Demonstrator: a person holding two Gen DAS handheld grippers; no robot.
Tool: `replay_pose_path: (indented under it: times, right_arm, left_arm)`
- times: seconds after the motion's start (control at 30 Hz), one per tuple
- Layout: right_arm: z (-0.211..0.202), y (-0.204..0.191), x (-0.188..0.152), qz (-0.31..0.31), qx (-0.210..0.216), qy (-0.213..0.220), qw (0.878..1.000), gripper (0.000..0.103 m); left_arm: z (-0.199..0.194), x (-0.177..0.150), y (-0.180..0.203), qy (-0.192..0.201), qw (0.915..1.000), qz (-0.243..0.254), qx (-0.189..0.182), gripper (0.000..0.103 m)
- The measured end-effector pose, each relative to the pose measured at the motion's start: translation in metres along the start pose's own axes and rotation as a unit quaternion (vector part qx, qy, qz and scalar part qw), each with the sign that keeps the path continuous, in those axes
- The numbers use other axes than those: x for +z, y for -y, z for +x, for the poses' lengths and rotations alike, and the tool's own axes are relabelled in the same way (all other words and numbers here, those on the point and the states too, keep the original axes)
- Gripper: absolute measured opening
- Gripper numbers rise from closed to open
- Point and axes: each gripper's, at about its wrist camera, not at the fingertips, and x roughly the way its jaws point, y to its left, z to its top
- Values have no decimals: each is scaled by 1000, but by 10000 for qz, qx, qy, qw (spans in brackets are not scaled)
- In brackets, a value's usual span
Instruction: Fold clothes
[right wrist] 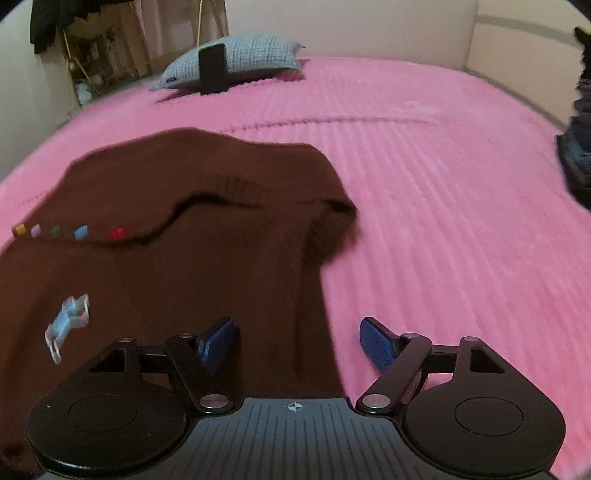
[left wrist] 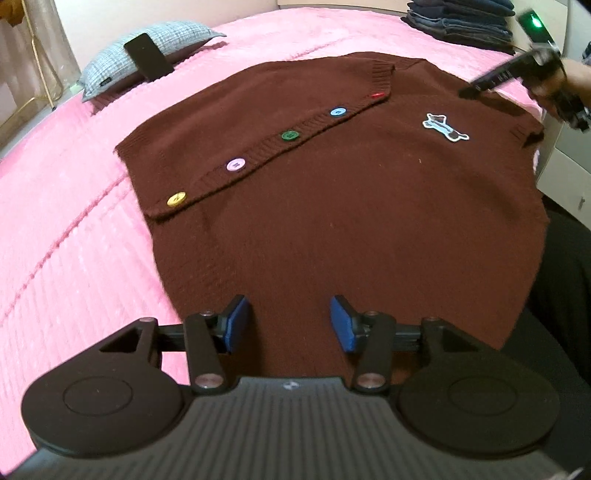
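The brown cardigan (left wrist: 332, 192) lies spread face up on the pink bed (left wrist: 74, 229), its buttoned placket running in a diagonal line from the yellow button (left wrist: 176, 199) near the hem to the red button (left wrist: 376, 96) at the collar, with a small dog patch (left wrist: 445, 127) on the chest to the right. It looks flat and largely smoothed, but no fold of the body shows yet; in the right wrist view the far sleeve (right wrist: 325, 229) seems tucked or bunched at the shoulder, though motion blur makes that hard to confirm. So the task appears to be at its start: laid out, folding mostly still to do. The left tongs (left wrist: 288, 325) stand open above the near hem, gripping nothing. The right tongs (right wrist: 297, 343) are also open and empty, straddling the cardigan's right edge near the shoulder, one pad over the knit and one over the bed. A stack of folded clothes (left wrist: 465, 22) sits at the far right of the bed, suggesting earlier garments are finished. A grey pillow (left wrist: 147, 59) with a dark phone-like object (left wrist: 147, 57) on it lies at the far left.
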Motion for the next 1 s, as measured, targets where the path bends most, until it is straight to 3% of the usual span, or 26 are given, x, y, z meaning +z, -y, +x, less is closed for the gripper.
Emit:
replay_pose_path:
  times: [0.13, 0.23, 0.33, 0.4, 0.5, 0.53, 0.63, 0.67, 0.73, 0.83, 0.9, 1.0]
  right_arm:
    - [-25, -2, 15, 388, 290, 547, 9973, 77]
    - [-13, -23, 42, 269, 606, 655, 9956, 77]
    - [10, -69, 58, -1170, 366, 599, 9907, 75]
    - [31, -100, 63, -2286, 311, 492, 9718, 69]
    - [59, -135, 61, -3713, 11, 409, 9276, 61]
    - [66, -141, 59, -4007, -33, 394, 9154, 54]
    - [74, -152, 55, -4411, 63, 472, 8962, 53]
    - [71, -155, 56, -4374, 145, 521, 8976, 53]
    - [64, -159, 62, -3959, 494, 534, 9154, 53]
    - [51, -159, 50, -3437, 995, 217, 9335, 54]
    - [51, -161, 33, -3427, 1029, 45, 9338, 54]
    - [44, -159, 13, -3040, 987, -123, 9474, 53]
  left_arm:
    - [-16, -6, 1, 137, 9997, 67, 197, 45]
    - [-22, -8, 2, 303, 9981, 317, 433, 45]
    - [-25, -4, 0, 419, 9936, 727, 751, 44]
    - [-23, 2, -5, 451, 9894, 1032, 916, 44]
    - [-12, 13, -15, 494, 9789, 1558, 1224, 44]
    - [-5, 19, -18, 488, 9760, 1700, 1268, 44]
    - [17, 33, -30, 439, 9683, 2073, 1325, 42]
    - [24, 37, -34, 405, 9670, 2154, 1296, 42]
    - [34, 41, -41, 329, 9690, 2161, 1148, 42]
    - [35, 34, -51, 197, 9775, 1910, 868, 39]
    - [31, 25, -53, 153, 9811, 1770, 766, 39]
    - [10, 1, -43, 92, 9819, 1742, 735, 37]
